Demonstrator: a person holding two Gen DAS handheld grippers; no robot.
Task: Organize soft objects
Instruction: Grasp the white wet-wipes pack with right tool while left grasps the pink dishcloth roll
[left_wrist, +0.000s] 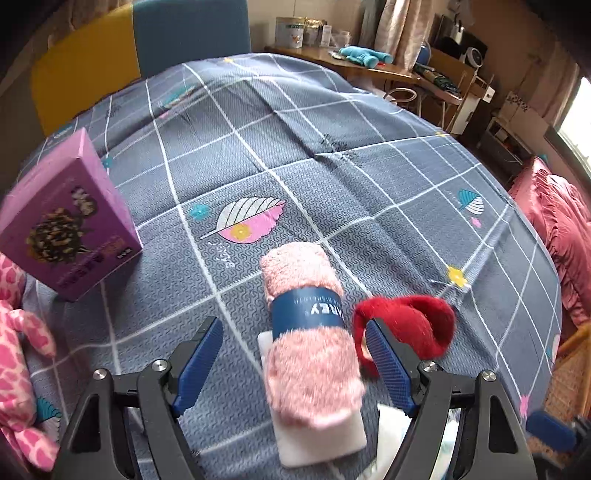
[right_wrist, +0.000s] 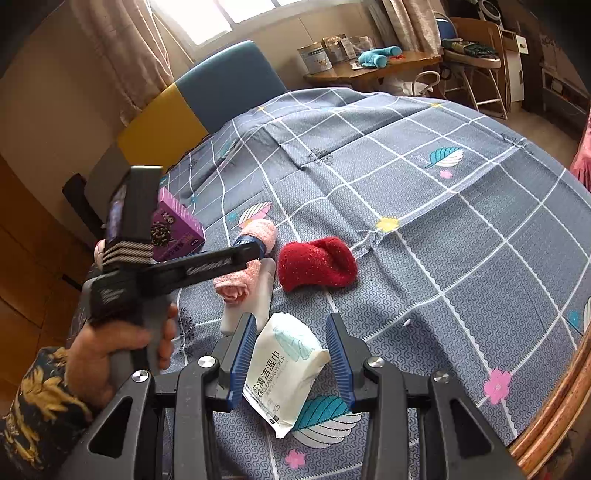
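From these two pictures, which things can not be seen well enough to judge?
- Pink patterned plush toy, left wrist view: cut off by the frame edge.
- White block under the pink rolled towel: mostly covered by it.
- Purple box, right wrist view: partly hidden behind the left gripper's body; print too blurred to read.

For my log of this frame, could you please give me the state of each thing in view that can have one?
Left gripper: open, straddling the towel roll.
Right gripper: open, straddling the wipes pack.
Towel roll: rolled, banded, lying partly on a white block.
Wipes pack: lying flat, apparently closed.
Red sock: loose, crumpled on the bedspread.
Purple box: closed, tilted.
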